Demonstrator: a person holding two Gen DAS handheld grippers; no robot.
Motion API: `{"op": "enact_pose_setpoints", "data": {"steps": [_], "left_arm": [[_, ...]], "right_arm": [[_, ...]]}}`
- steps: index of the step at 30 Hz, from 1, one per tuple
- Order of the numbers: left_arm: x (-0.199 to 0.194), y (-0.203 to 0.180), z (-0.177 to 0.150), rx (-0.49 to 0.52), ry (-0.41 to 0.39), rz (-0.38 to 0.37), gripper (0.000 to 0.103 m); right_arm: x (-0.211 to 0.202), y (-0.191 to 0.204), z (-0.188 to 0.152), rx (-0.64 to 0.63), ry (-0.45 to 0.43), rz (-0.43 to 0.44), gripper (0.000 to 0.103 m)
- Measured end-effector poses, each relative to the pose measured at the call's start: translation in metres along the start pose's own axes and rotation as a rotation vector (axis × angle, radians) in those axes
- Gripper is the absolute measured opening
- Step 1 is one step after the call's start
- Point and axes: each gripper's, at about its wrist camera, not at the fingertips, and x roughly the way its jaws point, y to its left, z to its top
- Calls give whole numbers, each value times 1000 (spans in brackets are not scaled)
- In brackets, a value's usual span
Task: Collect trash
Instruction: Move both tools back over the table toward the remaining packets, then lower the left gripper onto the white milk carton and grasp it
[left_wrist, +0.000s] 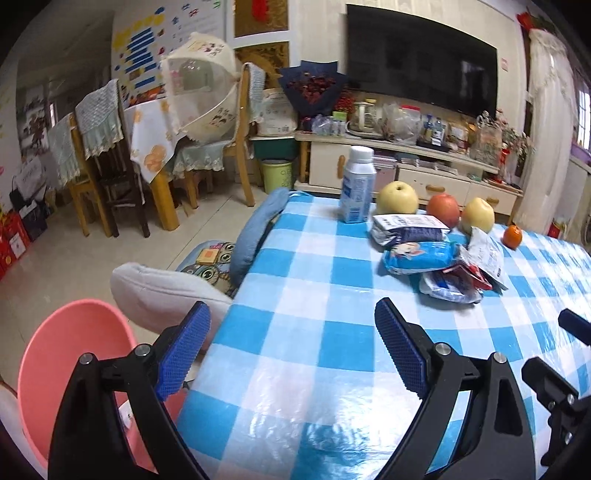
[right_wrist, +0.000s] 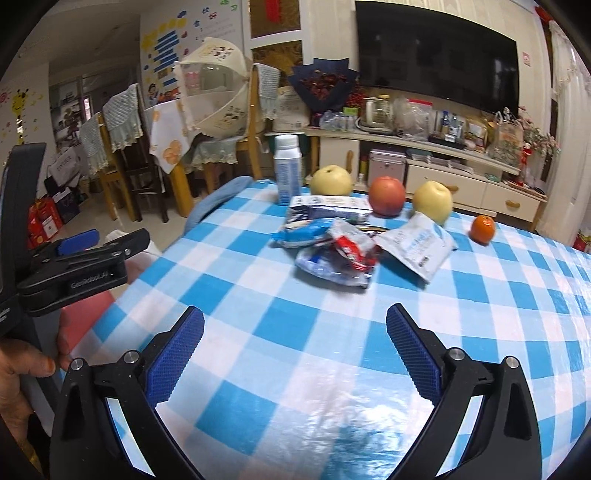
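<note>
Several empty snack wrappers (left_wrist: 436, 258) lie in a loose pile on the blue-and-white checked tablecloth (left_wrist: 314, 350), also in the right wrist view (right_wrist: 343, 247). A white pouch (right_wrist: 417, 247) lies at the pile's right. A pink bin (left_wrist: 70, 365) stands on the floor left of the table edge. My left gripper (left_wrist: 291, 350) is open and empty over the table's near left edge. My right gripper (right_wrist: 295, 350) is open and empty over the cloth, short of the pile. The left gripper also shows at the left of the right wrist view (right_wrist: 85, 258).
A white-and-blue bottle (left_wrist: 356, 184), two yellow pears (left_wrist: 397, 199), a red apple (left_wrist: 443, 208) and a small orange (left_wrist: 512, 236) stand behind the wrappers. Cushioned chairs (left_wrist: 166, 295) sit at the table's left side. A dining table with chairs (left_wrist: 122, 158) and a TV cabinet (left_wrist: 406, 166) lie beyond.
</note>
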Motion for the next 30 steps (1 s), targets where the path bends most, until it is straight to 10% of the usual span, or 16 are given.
{"op": "enact_pose_setpoints", "data": {"steps": [30], "left_arm": [[19, -70, -6, 152, 14, -3, 91]], "right_arm": [[12, -74, -10, 29, 29, -146, 98]]}}
